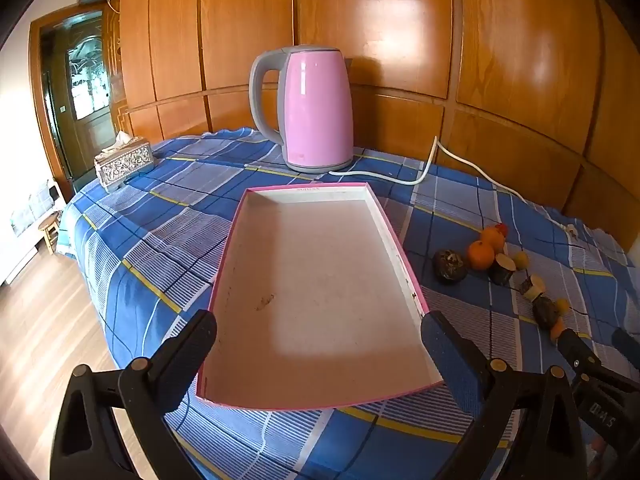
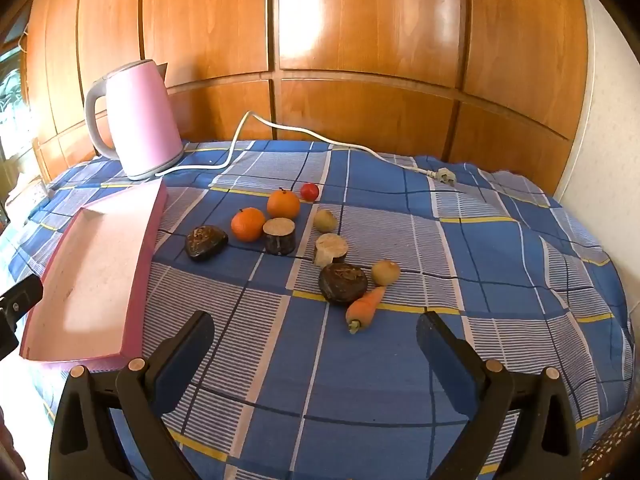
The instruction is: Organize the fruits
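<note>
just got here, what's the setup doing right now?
Nothing is picked up yet. Both the left gripper and the right gripper hang open above the blue plaid cloth. The left one faces the pink tray, which has nothing in it. The produce lies loose on the cloth to the tray's right: two oranges, a carrot, a small red fruit, and several brown pieces. A pink kettle stands at the back.

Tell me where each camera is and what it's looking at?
Left wrist: on the left gripper, facing the empty pink tray and pink kettle; its two open fingers show.
Right wrist: on the right gripper, facing the oranges and carrot; its two open fingers show.
Both see the tray, kettle, fruit and blue checked cloth.
</note>
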Motion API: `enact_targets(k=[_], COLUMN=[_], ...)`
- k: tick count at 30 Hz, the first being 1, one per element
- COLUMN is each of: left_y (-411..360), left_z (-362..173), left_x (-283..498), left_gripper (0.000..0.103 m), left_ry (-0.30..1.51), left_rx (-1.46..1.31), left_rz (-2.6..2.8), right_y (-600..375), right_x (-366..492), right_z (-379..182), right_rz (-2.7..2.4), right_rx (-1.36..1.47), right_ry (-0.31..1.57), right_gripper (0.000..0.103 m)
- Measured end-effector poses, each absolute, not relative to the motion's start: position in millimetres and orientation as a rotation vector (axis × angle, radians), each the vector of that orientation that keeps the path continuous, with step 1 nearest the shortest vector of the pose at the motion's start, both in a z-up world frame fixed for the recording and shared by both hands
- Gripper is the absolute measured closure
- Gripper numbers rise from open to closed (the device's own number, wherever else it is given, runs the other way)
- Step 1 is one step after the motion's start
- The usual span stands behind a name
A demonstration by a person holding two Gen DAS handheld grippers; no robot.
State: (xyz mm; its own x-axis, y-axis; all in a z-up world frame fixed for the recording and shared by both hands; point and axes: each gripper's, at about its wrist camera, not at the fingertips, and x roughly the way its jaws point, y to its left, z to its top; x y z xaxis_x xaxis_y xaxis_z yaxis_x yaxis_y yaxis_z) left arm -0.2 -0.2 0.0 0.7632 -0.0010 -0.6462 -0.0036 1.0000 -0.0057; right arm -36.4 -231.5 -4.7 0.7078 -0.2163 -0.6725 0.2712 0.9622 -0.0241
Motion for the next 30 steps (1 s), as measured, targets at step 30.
enact_targets(k=[30], left_y=[-9.3], left_z=[3.5], left_x=[-3.1], left_gripper=[0.000], left_ry=[0.693], left_rx=[0.009], left_rz=[-0.010], right_y=[-235.8], right_x=[-43.0], right_z=[0.1], right_rz=[-0.283], right_rx=[0.083], right_ry=[0.712], right_gripper=[0.000])
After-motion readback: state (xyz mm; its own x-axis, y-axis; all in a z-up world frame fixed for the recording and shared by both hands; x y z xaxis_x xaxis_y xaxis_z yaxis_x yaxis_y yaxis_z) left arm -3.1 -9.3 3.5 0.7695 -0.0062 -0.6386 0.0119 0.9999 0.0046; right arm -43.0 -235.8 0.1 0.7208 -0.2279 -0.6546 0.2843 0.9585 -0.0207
